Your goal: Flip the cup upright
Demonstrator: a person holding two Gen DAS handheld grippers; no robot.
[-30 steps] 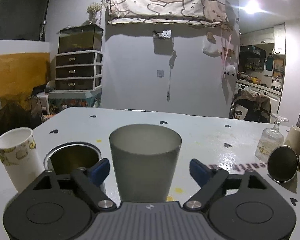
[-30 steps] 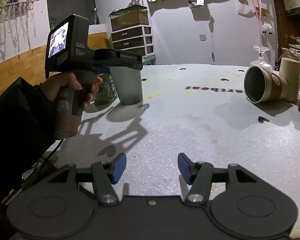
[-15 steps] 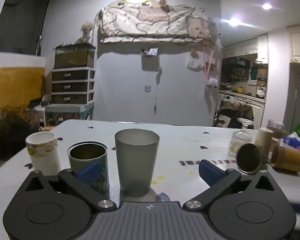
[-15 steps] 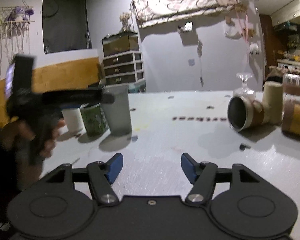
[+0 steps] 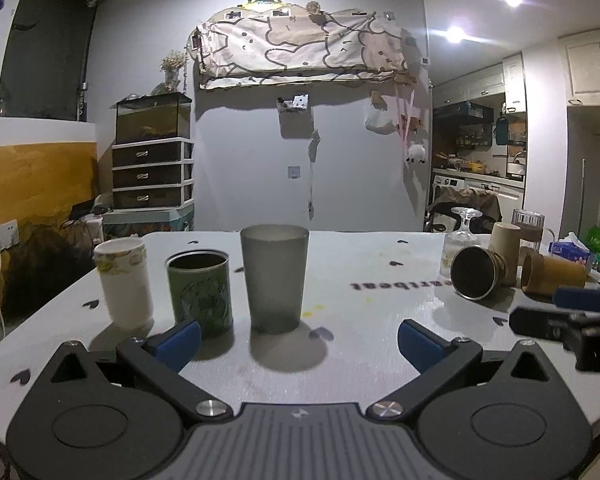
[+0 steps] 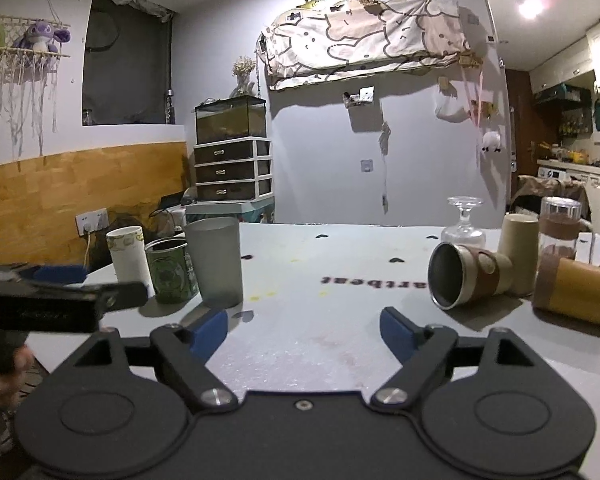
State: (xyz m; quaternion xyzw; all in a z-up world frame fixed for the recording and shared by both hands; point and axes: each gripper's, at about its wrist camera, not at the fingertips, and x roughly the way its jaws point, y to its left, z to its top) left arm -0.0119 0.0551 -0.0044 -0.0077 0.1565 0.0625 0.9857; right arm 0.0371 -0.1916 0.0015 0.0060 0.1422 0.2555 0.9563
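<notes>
frosted grey plastic cup [image 5: 275, 278] upright at frame centre, both tongs spread empty.
next: right gripper [image 6: 303, 328] should square up to the tipped steel cup [image 6: 466, 275].

From the right wrist view, bare white table [image 6: 320, 344] lies ahead at 12 o'clock, a wide lane. At 10 o'clock three upright cups stand in a tight row: grey tumbler [image 6: 216, 262], green tin [image 6: 170, 272], white paper cup [image 6: 126, 254]. At 2 o'clock lie a steel cup [image 6: 466, 274] (mouth toward camera) and a tan cup [image 6: 576, 294], blocking that side.
</notes>
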